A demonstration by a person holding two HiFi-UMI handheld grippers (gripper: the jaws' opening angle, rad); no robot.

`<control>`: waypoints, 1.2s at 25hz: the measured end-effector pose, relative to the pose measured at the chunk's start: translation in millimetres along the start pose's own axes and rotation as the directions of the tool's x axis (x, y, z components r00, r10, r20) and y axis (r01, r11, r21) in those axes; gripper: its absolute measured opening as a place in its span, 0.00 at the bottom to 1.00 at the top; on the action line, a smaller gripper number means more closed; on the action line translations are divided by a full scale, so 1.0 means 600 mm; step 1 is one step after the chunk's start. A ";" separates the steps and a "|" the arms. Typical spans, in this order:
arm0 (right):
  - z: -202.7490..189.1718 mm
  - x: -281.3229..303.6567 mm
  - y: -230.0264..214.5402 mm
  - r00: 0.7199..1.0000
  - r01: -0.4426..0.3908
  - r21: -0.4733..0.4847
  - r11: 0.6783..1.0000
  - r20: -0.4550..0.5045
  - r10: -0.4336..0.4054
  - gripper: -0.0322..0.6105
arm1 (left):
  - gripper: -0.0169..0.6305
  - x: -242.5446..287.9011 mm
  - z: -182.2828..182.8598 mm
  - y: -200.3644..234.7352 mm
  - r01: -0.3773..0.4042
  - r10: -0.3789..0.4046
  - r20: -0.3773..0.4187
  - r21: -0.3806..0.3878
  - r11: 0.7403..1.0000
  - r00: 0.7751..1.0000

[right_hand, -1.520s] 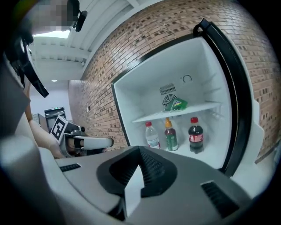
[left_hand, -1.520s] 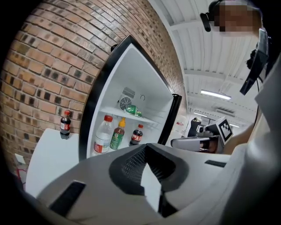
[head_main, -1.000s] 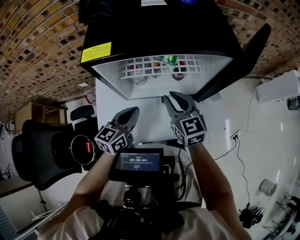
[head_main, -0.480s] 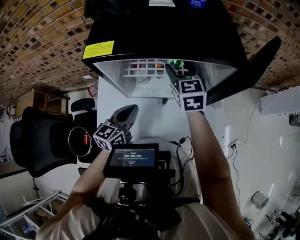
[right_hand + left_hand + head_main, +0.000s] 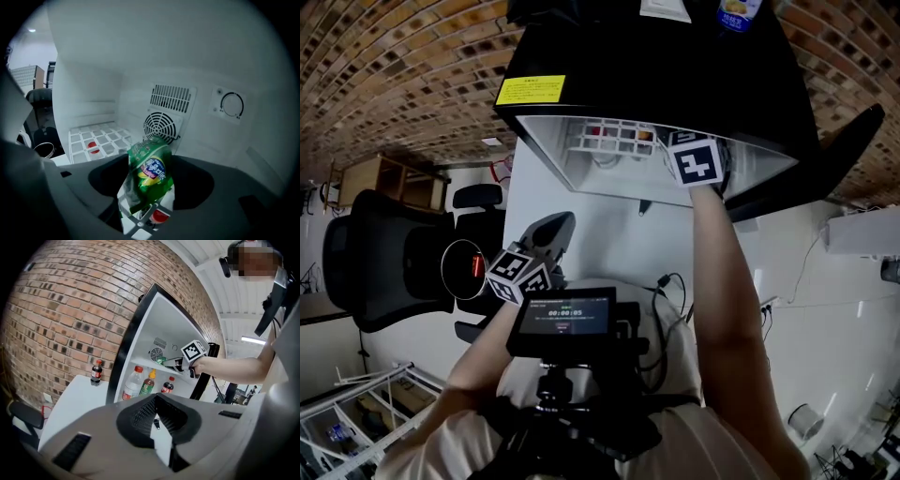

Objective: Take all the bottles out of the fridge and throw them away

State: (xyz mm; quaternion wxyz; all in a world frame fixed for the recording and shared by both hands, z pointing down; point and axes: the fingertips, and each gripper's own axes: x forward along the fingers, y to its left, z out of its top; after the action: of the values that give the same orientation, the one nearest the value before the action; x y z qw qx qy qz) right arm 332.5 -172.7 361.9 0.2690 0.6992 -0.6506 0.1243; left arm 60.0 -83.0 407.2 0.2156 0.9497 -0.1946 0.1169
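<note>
Reaching into the black mini fridge (image 5: 656, 56) at the head view's upper right, my right gripper (image 5: 664, 141) has gone from outside to the top shelf, fingers now spread wide around a green crinkly snack packet (image 5: 149, 176), not touching it. That's no bottle; the red-capped clear plastic bottle (image 5: 132, 385) and its neighbours stand below. My left gripper (image 5: 561, 225) stays shut, empty.

4 bottles (image 5: 96, 371) (image 5: 132, 386) (image 5: 147, 383) (image 5: 168, 386), 1 green bag (image 5: 151, 173), 1 fridge (image 5: 140, 341) and 2 hand-held grippers (image 5: 157, 411) (image 5: 151, 183).
</note>
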 end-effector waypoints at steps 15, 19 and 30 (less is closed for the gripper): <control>0.017 -0.124 0.008 0.974 -0.046 0.072 0.996 0.223 0.029 0.26 | 0.03 0.024 0.005 -0.041 0.072 -0.072 0.008 0.008 0.997 0.997; 0.030 -0.166 0.016 0.950 -0.106 0.131 0.986 0.307 0.061 0.24 | 0.06 0.029 0.042 -0.068 0.135 -0.134 0.066 -0.009 0.991 0.989; 0.027 -0.230 0.123 0.879 -0.313 0.162 0.936 0.422 0.221 0.24 | 0.10 0.048 0.091 -0.104 0.204 -0.211 0.139 0.068 0.977 0.968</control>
State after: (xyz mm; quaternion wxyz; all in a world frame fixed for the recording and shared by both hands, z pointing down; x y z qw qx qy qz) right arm 240.5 -65.8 292.2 0.0305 0.6387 -0.7637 0.0889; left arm 119.6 -65.1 344.9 0.1867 0.9762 -0.1061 0.0294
